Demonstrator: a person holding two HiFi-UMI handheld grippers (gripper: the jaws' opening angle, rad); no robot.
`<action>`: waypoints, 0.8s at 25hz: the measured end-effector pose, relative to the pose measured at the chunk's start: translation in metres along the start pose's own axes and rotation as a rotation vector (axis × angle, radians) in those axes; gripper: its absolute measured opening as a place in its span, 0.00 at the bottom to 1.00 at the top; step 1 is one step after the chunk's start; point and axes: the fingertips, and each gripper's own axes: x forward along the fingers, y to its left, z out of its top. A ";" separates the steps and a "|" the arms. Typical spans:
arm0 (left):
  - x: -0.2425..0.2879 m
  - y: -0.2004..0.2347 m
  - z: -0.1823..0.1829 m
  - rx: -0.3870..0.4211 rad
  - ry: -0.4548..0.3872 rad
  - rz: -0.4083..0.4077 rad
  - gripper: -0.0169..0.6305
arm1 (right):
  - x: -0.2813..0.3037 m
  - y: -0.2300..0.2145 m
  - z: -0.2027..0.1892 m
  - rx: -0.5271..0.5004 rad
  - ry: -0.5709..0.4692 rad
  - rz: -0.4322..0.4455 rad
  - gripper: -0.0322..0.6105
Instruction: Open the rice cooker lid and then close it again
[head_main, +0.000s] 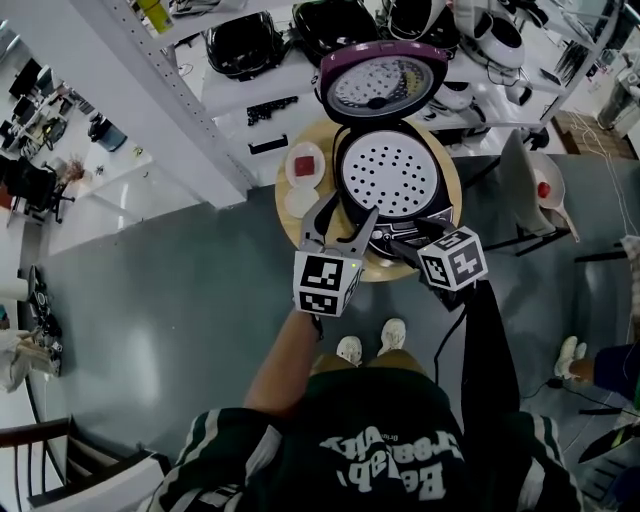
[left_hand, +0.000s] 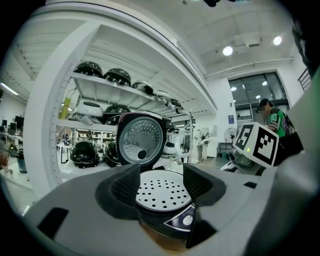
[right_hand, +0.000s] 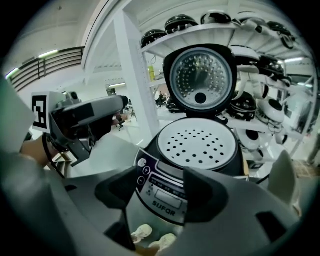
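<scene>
— Where is the rice cooker (head_main: 390, 190) found?
— It is seen just ahead of both grippers, on the round wooden surface (head_main: 452, 180). Its lid (head_main: 382, 83) is stood upright at the far side, and a perforated white plate (head_main: 388, 172) is exposed beneath it.
— How is the left gripper (left_hand: 161, 182) held?
— Its jaws are spread apart with nothing between them. The cooker's near rim is seen just beyond.
— And the right gripper (right_hand: 161, 187)?
— Its jaws are likewise parted and nothing is clasped. The control panel (right_hand: 167, 201) is framed just beyond them, at the cooker's front.
</scene>
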 end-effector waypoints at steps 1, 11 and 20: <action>0.000 0.001 0.000 0.001 -0.001 0.001 0.45 | 0.000 0.000 0.000 0.001 -0.002 -0.003 0.51; -0.003 0.008 0.012 0.061 -0.016 0.009 0.44 | 0.002 -0.001 0.005 -0.076 -0.030 -0.038 0.49; 0.023 0.018 0.045 0.072 -0.018 0.049 0.34 | -0.021 -0.012 0.035 -0.202 -0.066 0.056 0.54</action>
